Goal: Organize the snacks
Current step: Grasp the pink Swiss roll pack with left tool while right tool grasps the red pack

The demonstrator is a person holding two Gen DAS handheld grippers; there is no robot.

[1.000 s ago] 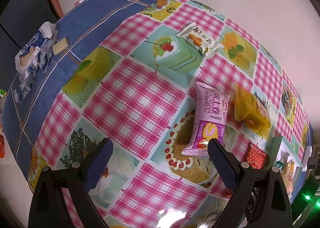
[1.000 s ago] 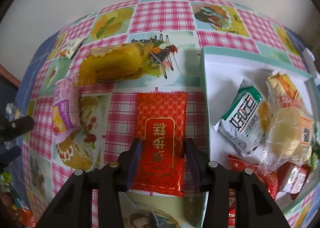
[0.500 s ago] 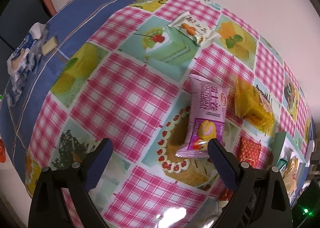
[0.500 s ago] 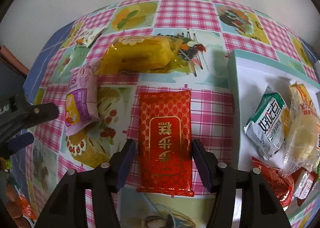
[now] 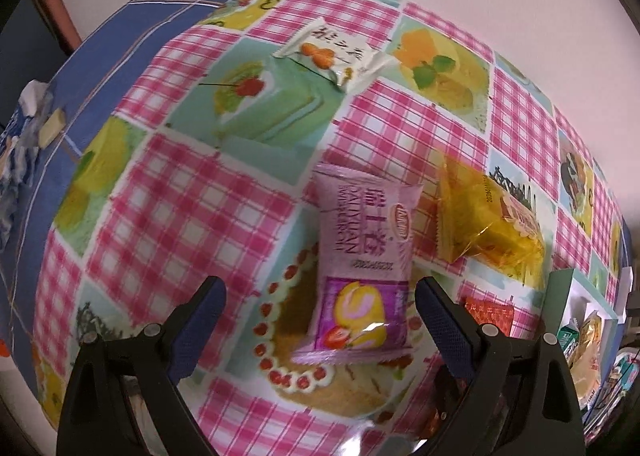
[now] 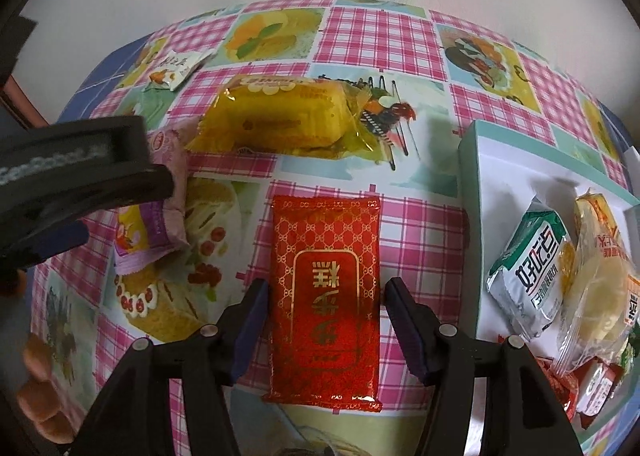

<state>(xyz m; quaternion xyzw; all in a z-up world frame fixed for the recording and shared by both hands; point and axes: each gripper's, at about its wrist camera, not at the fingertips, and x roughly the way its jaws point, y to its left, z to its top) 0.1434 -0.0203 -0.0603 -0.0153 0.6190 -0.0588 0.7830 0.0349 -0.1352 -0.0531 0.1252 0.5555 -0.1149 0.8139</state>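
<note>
A purple swiss-roll packet lies on the pink checked tablecloth. My left gripper hangs over its near end, open wide, with the packet between the fingers and nearer the right one. A red and gold packet lies flat between the fingers of my right gripper, which is open; both pads stand just off its edges. The left gripper also shows at the left of the right wrist view, over the purple packet. A yellow cake packet and a small white packet lie farther back.
A white tray with a teal rim stands to the right and holds several wrapped snacks. A blue cloth with a torn blue and white wrapper covers the far left. A white wall runs behind the table. A person's hand shows at lower left.
The left gripper has come down and across to the purple packet, which now lies between its fingers. The right gripper's jaws have widened off the red packet they were pressing.
</note>
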